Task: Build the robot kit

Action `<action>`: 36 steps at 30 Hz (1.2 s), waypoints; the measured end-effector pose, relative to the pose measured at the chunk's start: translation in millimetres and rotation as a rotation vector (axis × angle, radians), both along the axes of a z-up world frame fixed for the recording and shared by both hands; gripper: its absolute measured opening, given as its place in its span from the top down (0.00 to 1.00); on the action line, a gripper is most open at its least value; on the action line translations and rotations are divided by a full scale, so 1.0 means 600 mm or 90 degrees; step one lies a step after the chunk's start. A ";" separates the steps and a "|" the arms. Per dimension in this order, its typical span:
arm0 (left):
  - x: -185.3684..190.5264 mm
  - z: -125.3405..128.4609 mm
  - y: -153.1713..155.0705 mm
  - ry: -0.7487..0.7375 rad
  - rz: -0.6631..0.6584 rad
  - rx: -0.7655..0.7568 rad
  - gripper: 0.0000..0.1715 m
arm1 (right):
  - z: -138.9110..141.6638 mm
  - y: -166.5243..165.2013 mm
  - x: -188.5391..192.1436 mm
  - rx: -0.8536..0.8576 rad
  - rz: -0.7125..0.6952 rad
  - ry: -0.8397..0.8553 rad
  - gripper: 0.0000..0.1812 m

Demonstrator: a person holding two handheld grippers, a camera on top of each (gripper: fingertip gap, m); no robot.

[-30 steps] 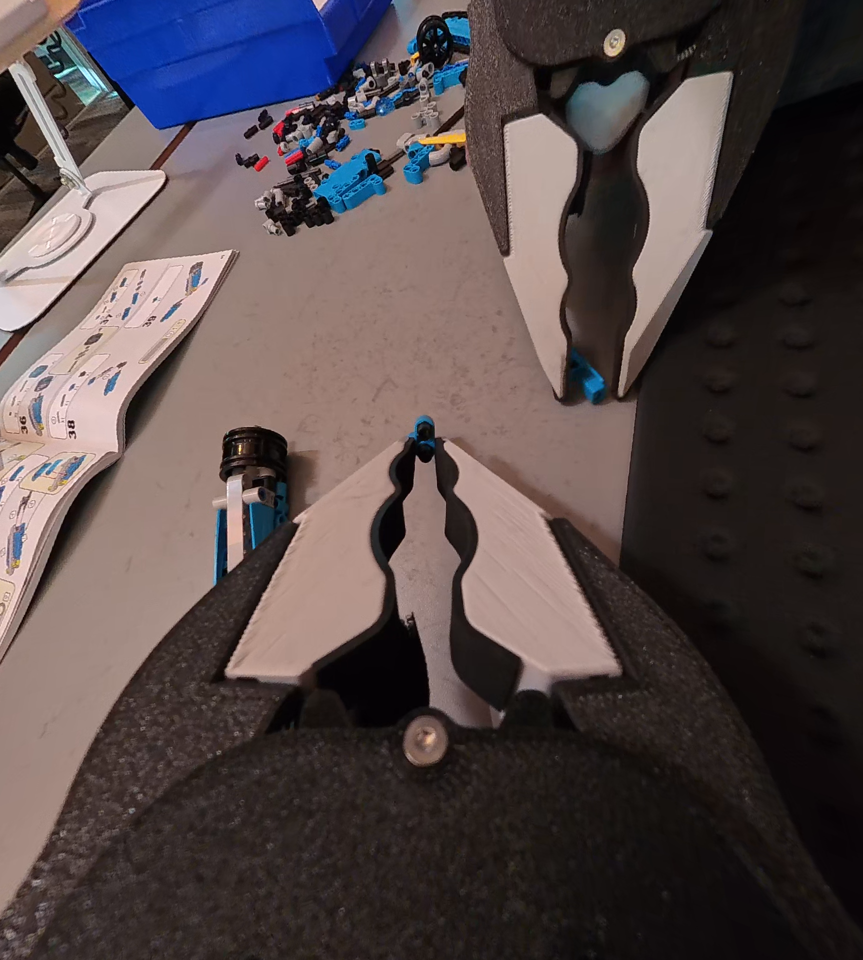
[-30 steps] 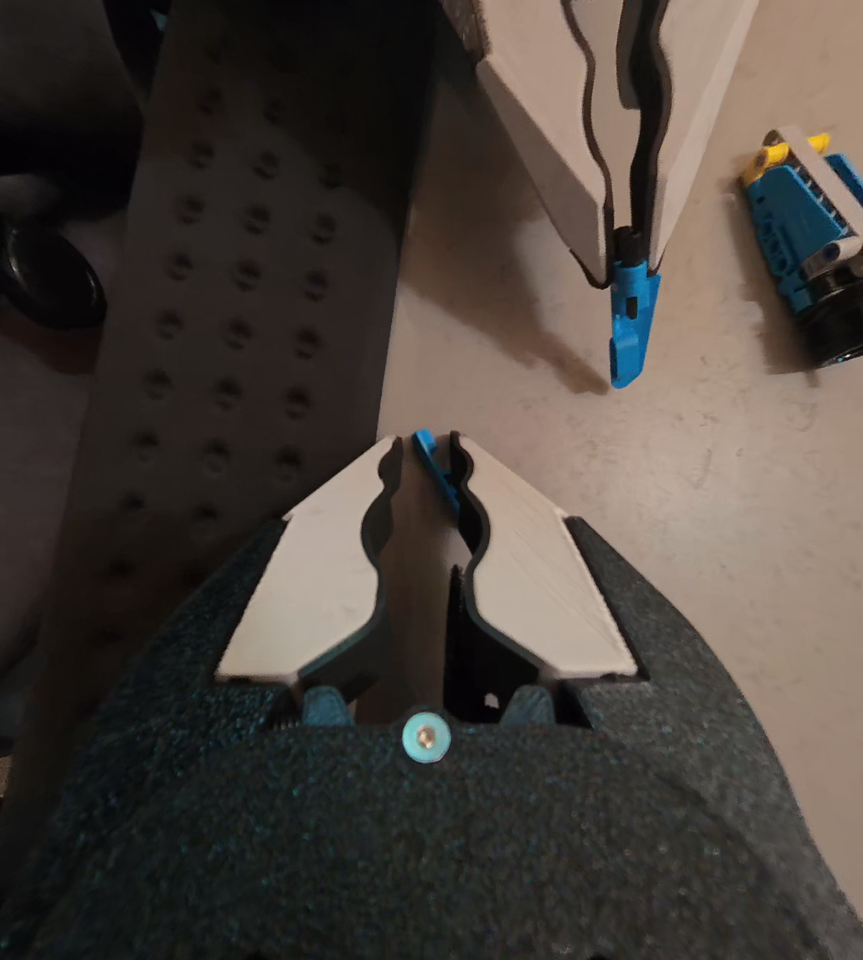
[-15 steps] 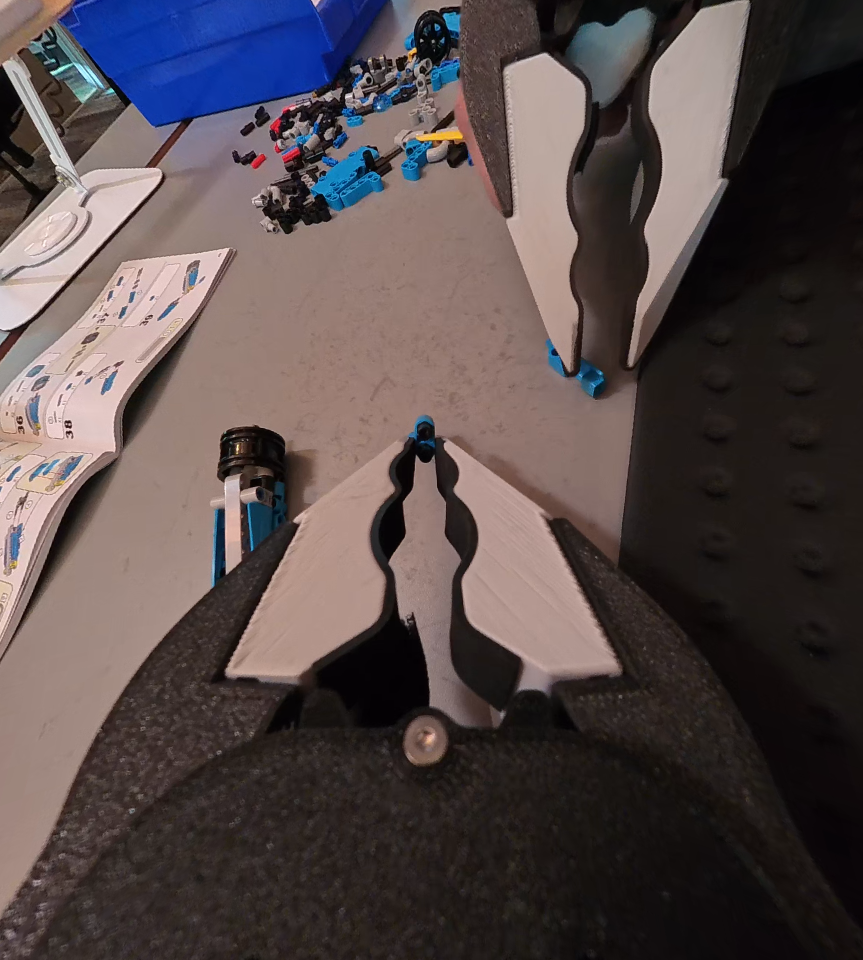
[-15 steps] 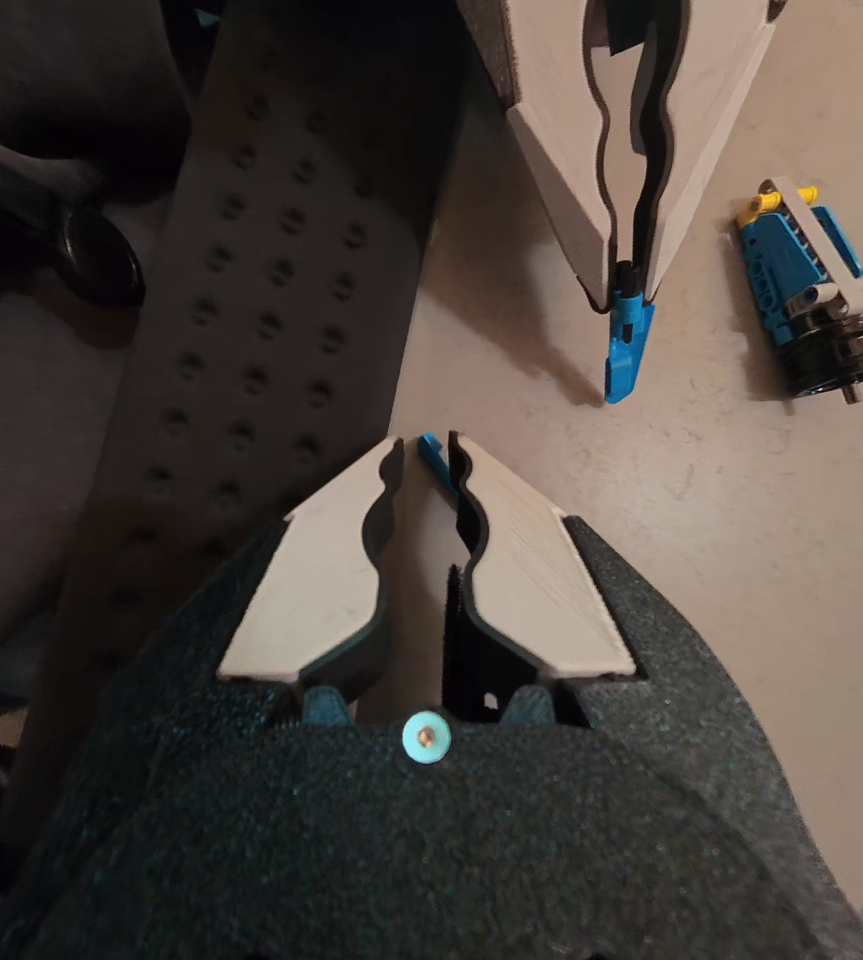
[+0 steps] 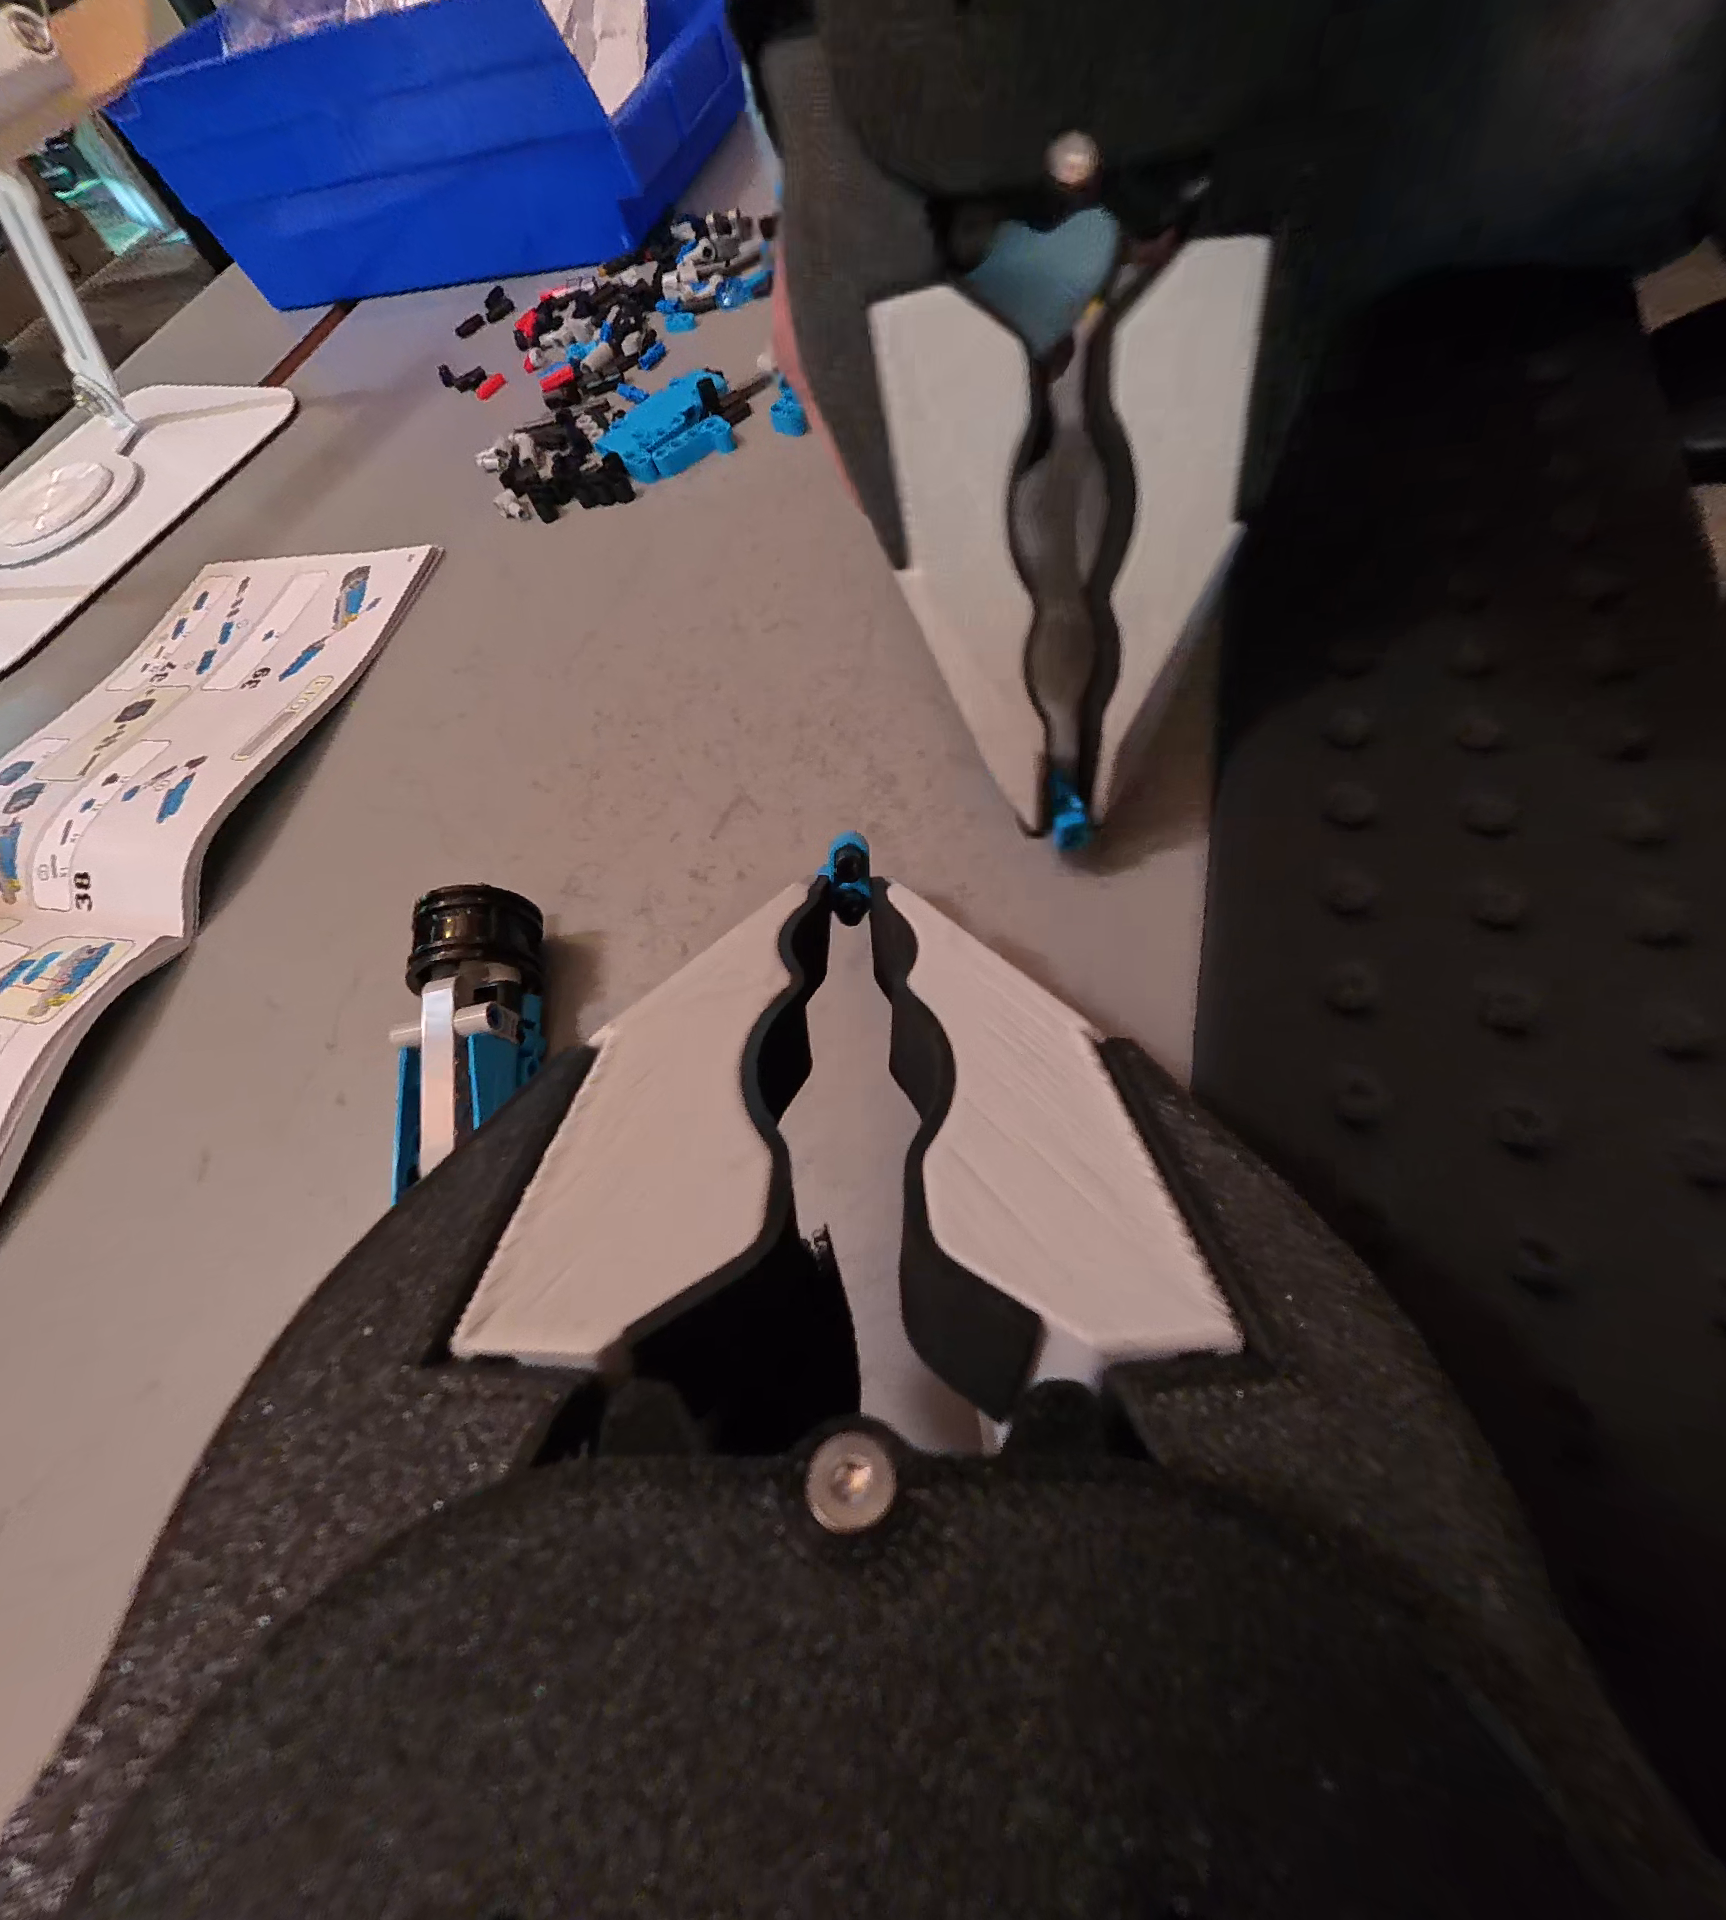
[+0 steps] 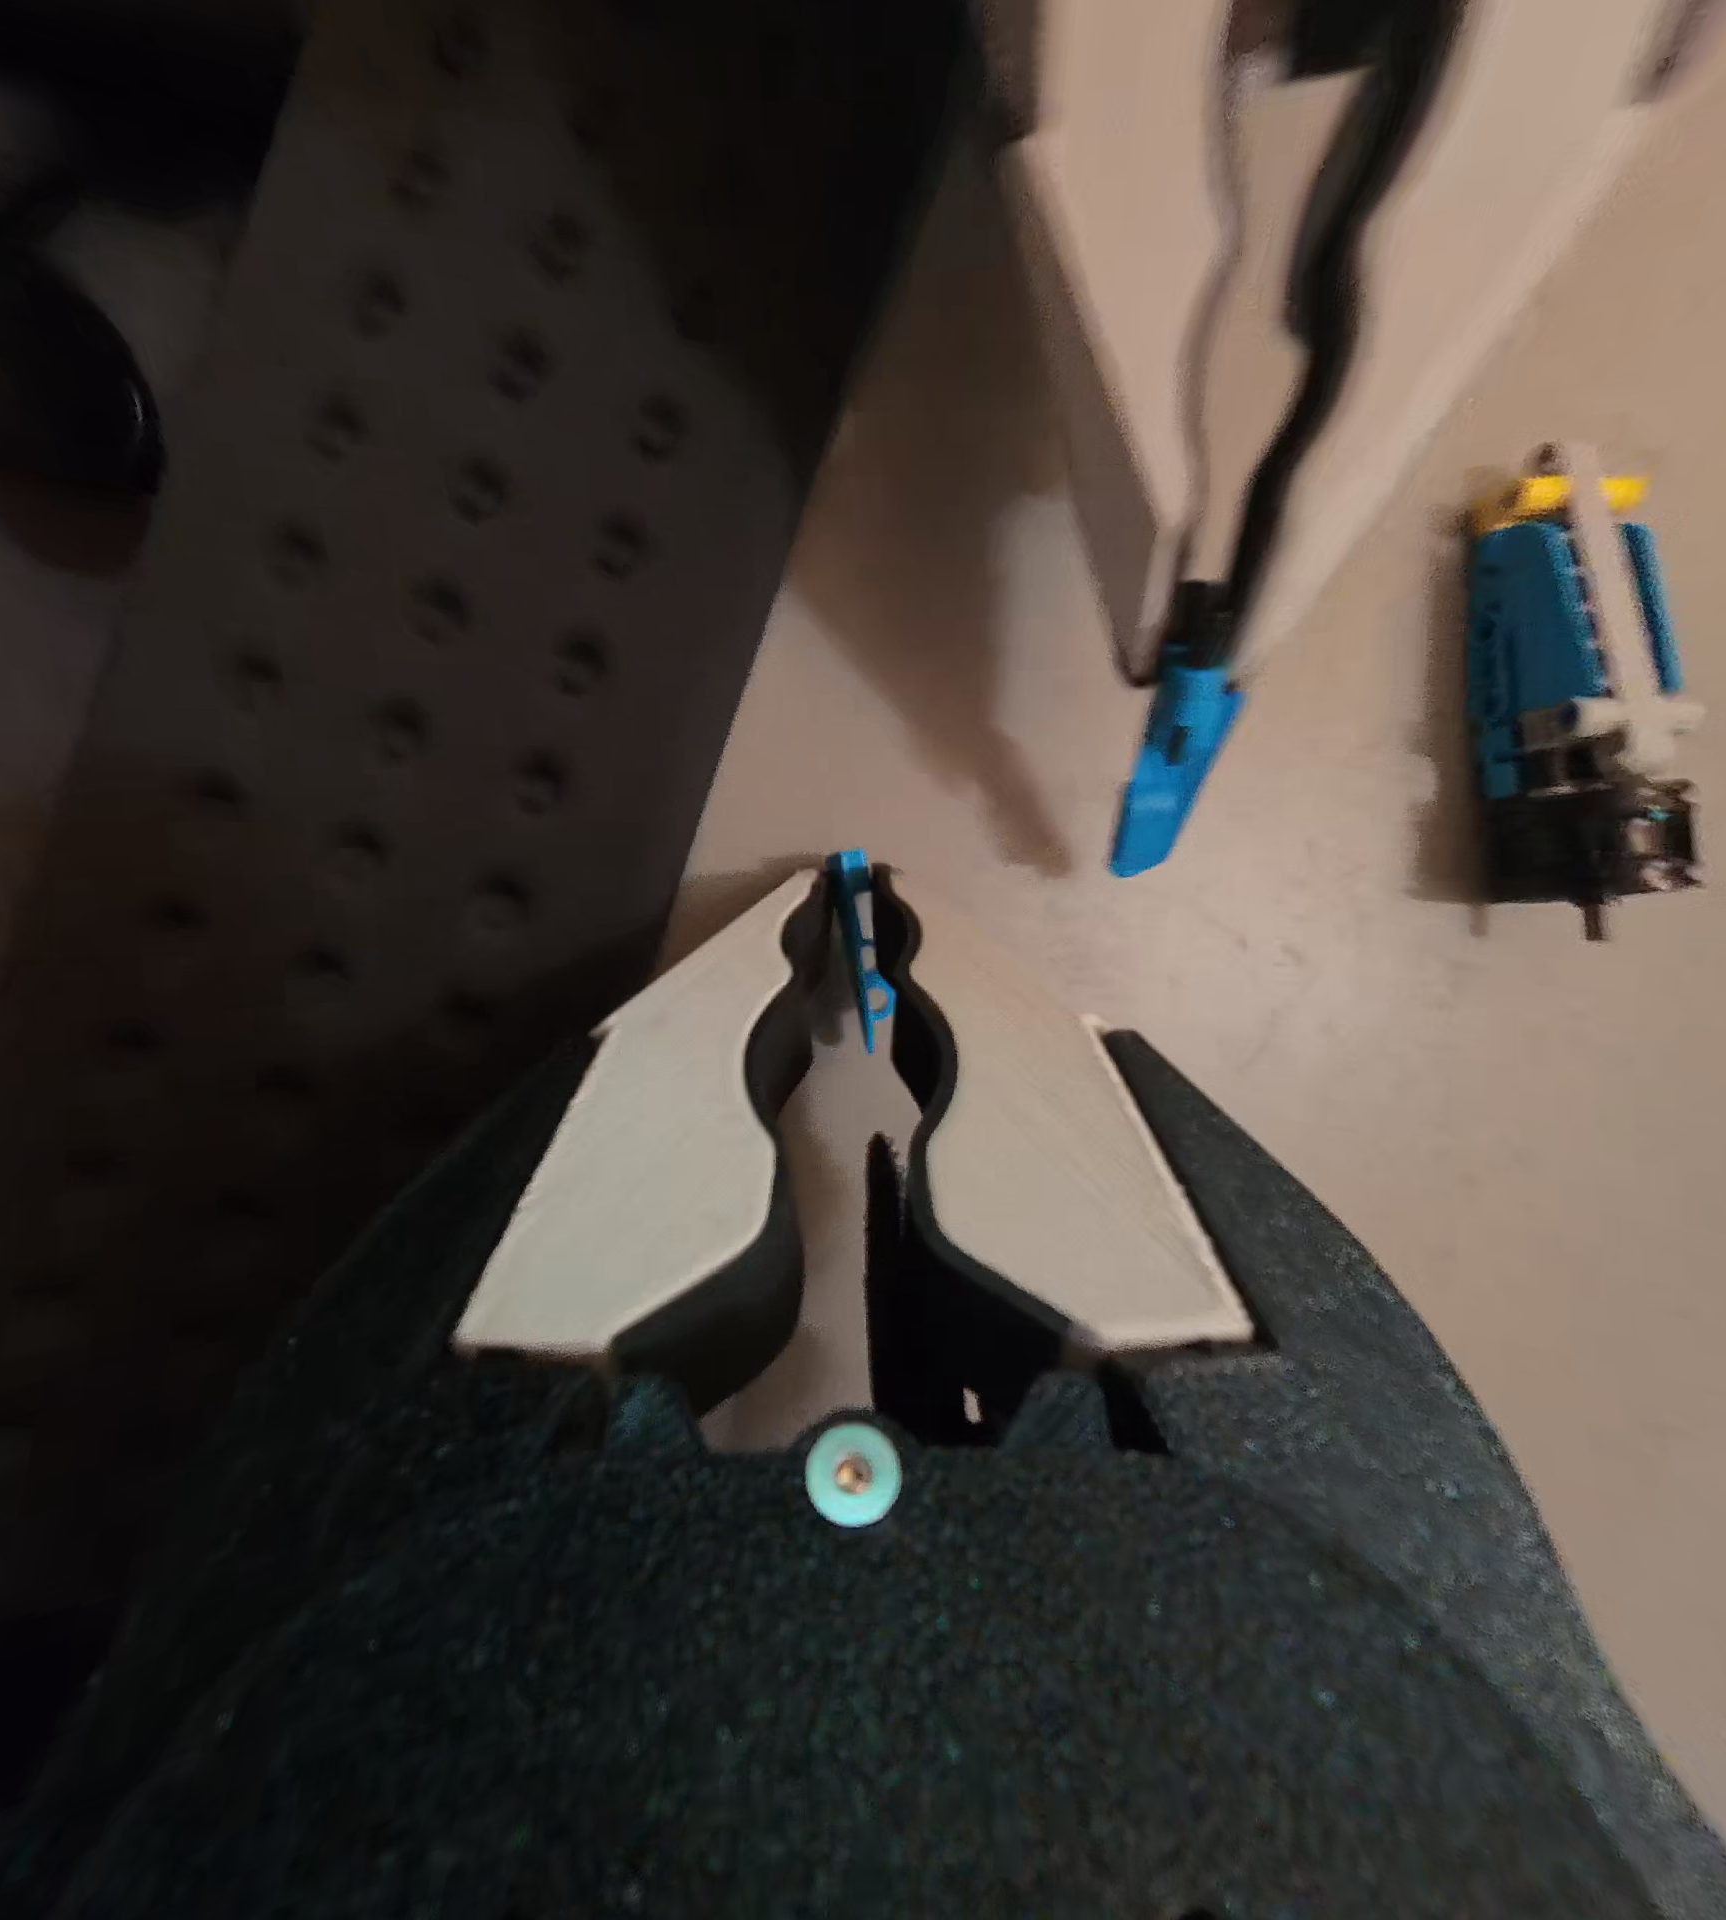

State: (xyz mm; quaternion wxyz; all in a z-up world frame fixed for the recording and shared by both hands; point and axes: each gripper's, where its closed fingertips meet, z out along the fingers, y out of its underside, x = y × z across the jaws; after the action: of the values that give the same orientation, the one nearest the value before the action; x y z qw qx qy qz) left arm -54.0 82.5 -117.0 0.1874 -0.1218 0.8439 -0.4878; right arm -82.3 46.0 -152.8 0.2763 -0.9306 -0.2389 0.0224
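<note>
My left gripper [image 5: 848,885] is shut on a blue beam piece [image 5: 848,864] with a black pin, held just above the grey table [image 5: 630,707]. In the right wrist view the left gripper [image 6: 1197,649] comes down from the top with the long blue piece [image 6: 1176,774] sticking out of its tips. My right gripper [image 6: 854,883] is shut on a thin blue piece [image 6: 867,961]. It also shows in the left wrist view [image 5: 1072,805], tips down near the table with the blue piece [image 5: 1069,819]. The two grippers are close together but apart.
A partly built blue model with a black wheel [image 5: 469,997] lies left of my left gripper, also seen in the right wrist view [image 6: 1565,707]. An open instruction booklet [image 5: 111,779], loose pieces [image 5: 620,384], a blue bin [image 5: 423,145], a white stand base [image 5: 80,488] and a black studded mat [image 5: 1482,935] surround them. The left gripper's tips are roughly 6 cm from the right gripper's.
The right gripper's fingers stood apart around the small blue piece and have now closed on it. The right wrist view has shifted and is blurred. The left gripper has barely moved.
</note>
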 end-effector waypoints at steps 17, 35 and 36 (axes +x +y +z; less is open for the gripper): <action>-0.007 -0.046 -0.020 -0.316 -0.127 0.232 0.96 | -0.013 0.004 0.036 0.017 -0.105 0.234 0.96; 0.019 -0.061 -0.012 -0.384 -0.060 0.299 0.96 | -0.007 0.003 0.048 0.064 -0.120 0.141 0.99; 0.019 -0.062 -0.012 -0.383 -0.061 0.298 0.96 | -0.007 0.005 0.052 0.068 -0.127 0.132 0.99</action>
State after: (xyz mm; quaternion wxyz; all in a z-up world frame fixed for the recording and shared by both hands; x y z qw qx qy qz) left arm -42.5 75.0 -153.9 0.4267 0.1125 0.8444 -0.3037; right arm -50.8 48.7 -157.1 0.3497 -0.9264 -0.1159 0.0783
